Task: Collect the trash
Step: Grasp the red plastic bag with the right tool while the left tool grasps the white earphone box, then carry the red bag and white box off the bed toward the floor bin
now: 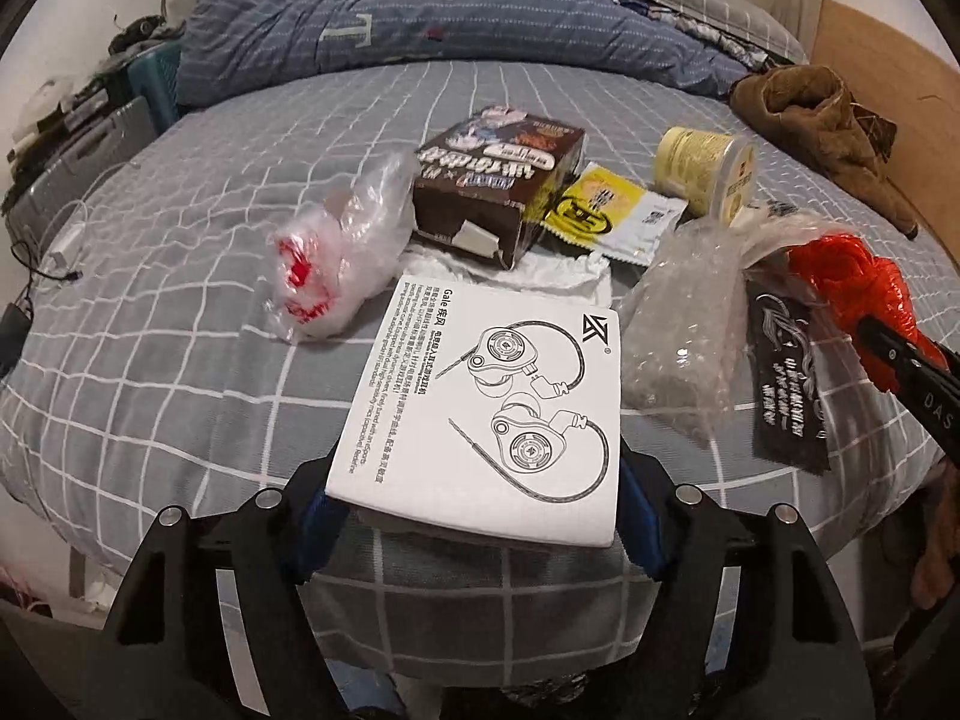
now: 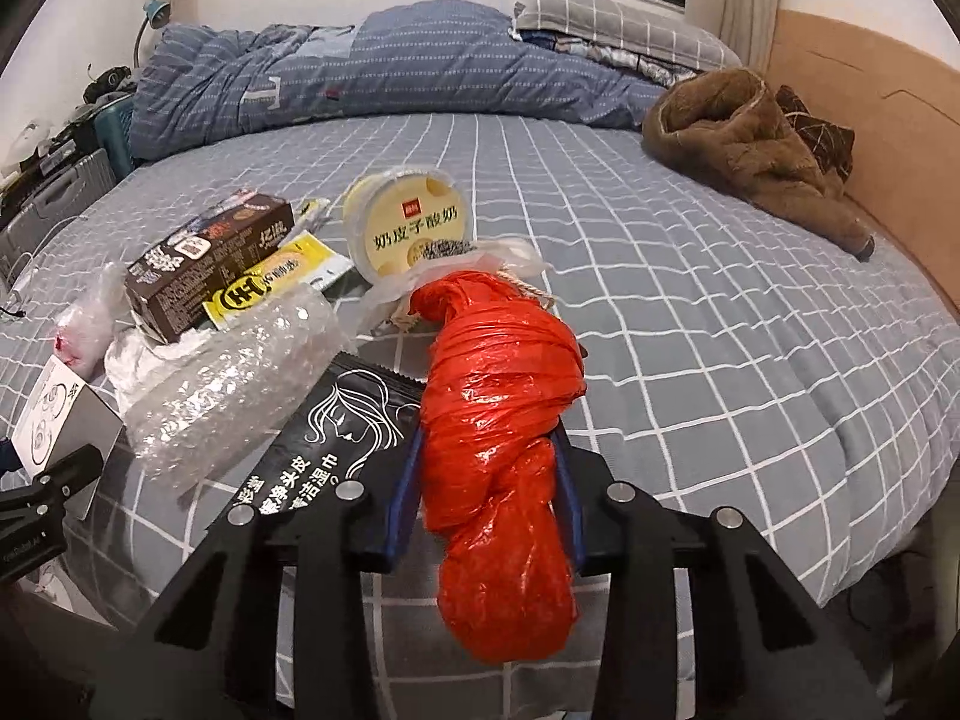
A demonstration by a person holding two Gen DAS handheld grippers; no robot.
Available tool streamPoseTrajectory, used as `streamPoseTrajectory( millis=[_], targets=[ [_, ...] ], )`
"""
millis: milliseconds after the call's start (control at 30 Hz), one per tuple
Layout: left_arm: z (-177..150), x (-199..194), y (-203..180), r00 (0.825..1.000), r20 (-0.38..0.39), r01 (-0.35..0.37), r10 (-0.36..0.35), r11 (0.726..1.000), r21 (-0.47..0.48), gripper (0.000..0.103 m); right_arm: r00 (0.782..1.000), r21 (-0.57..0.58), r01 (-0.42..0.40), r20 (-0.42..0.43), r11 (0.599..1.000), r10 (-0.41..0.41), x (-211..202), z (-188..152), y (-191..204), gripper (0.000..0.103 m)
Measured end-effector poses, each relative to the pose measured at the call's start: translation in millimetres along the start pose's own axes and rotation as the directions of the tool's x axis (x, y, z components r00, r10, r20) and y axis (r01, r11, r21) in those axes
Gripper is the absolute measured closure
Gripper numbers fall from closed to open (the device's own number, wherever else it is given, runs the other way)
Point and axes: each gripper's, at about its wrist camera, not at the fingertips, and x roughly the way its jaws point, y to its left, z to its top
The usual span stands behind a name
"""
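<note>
Trash lies on a grey checked bed. My left gripper is shut on a white earphone box, held above the bed; the box also shows in the right wrist view. My right gripper is shut on a twisted red plastic bag, seen in the left wrist view too. On the bed lie a brown carton, a yellow yogurt cup, a yellow sachet, bubble wrap, a black sachet and a clear bag with red print.
A folded blue quilt and pillow lie at the bed's far side. A brown garment lies by the wooden headboard at the right. A cluttered bedside stand with cables is at the left.
</note>
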Motion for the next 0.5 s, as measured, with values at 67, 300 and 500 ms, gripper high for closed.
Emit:
streamPoseTrajectory(
  millis=[67,300,500],
  targets=[
    [0.4,-8.4,1.9,1.0,0.012,0.005,-0.005,1.0,-0.004,0.031,1.0,0.003,-0.008,0.015,1.0,0.008,-5.7,-0.7,-1.0,0.067],
    [-1.4,-29.6,1.1,0.999,0.044,0.02,-0.019,1.0,-0.018,0.031,0.999,0.003,-0.013,0.031,1.0,0.013,-22.5,-3.7,-1.7,0.067],
    [-6.1,-46.5,-4.1,0.998,0.051,0.042,-0.041,0.999,-0.025,0.031,0.999,-0.002,-0.026,0.039,1.0,0.026,-41.3,-9.9,0.7,0.067]
  ],
)
